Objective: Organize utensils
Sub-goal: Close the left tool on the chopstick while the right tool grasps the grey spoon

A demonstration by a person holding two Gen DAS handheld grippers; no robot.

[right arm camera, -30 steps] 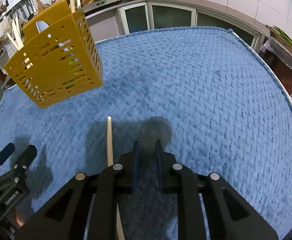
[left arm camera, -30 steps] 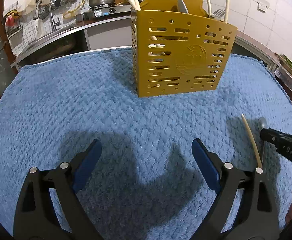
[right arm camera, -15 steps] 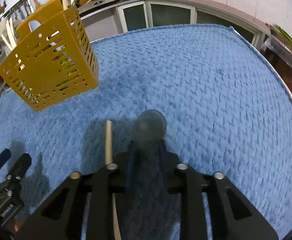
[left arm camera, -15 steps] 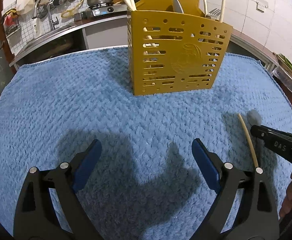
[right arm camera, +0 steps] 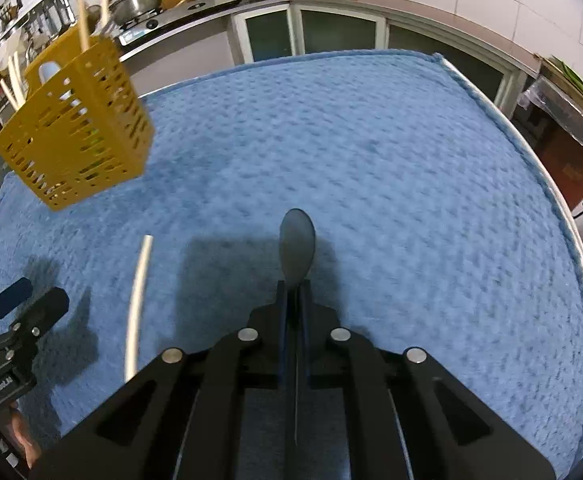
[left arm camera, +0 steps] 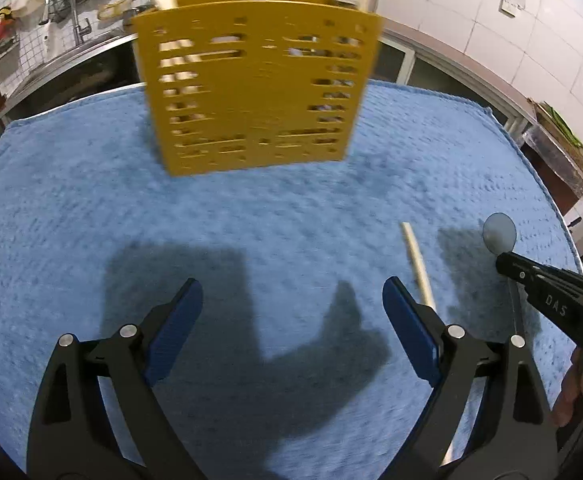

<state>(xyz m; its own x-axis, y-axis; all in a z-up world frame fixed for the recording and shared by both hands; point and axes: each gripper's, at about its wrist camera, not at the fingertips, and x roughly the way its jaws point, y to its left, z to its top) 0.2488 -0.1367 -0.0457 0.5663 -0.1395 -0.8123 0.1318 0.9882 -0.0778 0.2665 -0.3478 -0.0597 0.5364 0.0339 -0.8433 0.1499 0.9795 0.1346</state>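
A grey metal spoon [right arm camera: 297, 240] sticks out forward from my right gripper [right arm camera: 294, 286], whose jaws are closing tight on its handle. From the left wrist view the spoon's bowl [left arm camera: 499, 234] hangs just above the blue towel, in front of the right gripper [left arm camera: 507, 267]. One pale chopstick [left arm camera: 417, 266] lies on the towel beside my left gripper's right finger; it also shows as the chopstick [right arm camera: 137, 292]. My left gripper [left arm camera: 293, 300] is open wide with nothing in it. The yellow slotted utensil caddy [left arm camera: 255, 92] stands ahead, holding chopsticks and cutlery.
A blue textured towel [left arm camera: 71, 220] covers the table. The caddy [right arm camera: 75, 136] sits at the far left in the right wrist view, the left gripper [right arm camera: 37, 296] low at the left. Kitchen counter, stove and pots lie behind; the table's edge runs along the right.
The right gripper has closed tighter on the spoon's handle and the bowl has turned edge-on. Both grippers have moved forward toward the caddy, which looms larger now.
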